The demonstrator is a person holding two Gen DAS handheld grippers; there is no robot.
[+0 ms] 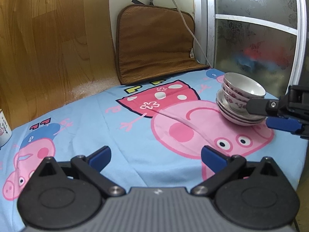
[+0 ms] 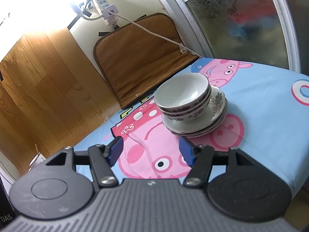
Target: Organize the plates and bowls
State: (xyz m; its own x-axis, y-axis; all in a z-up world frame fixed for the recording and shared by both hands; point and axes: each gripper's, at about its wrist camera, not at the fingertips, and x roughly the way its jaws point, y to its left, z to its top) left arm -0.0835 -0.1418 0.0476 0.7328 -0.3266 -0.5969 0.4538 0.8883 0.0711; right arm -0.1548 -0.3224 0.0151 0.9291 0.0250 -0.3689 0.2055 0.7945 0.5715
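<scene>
Left wrist view: wide-spread left gripper (image 1: 155,157) hovering empty over the light-blue cartoon-pig cloth (image 1: 123,131) covering the worktop, blue pads parted, nothing between them. Far right on that cloth, a stack of white floral-rimmed porcelain bowls (image 1: 242,90) nested on a pile of white shallow plates (image 1: 234,116) — bowls on top, plates beneath, probably so the broad pieces give a steady base. Entering from the right edge, the right gripper (image 1: 268,114), one black finger level with the plate rims, one blue pad just below, apparently touching or nearly touching the pile; contact hard to confirm. Right wrist view: same gripper's jaws spread apart, empty, stack just beyond the fingertips and slightly right of centre. Looks like sorting close to done, with everything gathered in one tower. Against the wall, a brown padded fabric mat (image 1: 154,44) and a white power cable (image 1: 185,21) trailing over it, well apart from the dishes. At the left edge, part of a white printed mug (image 1: 4,129).
</scene>
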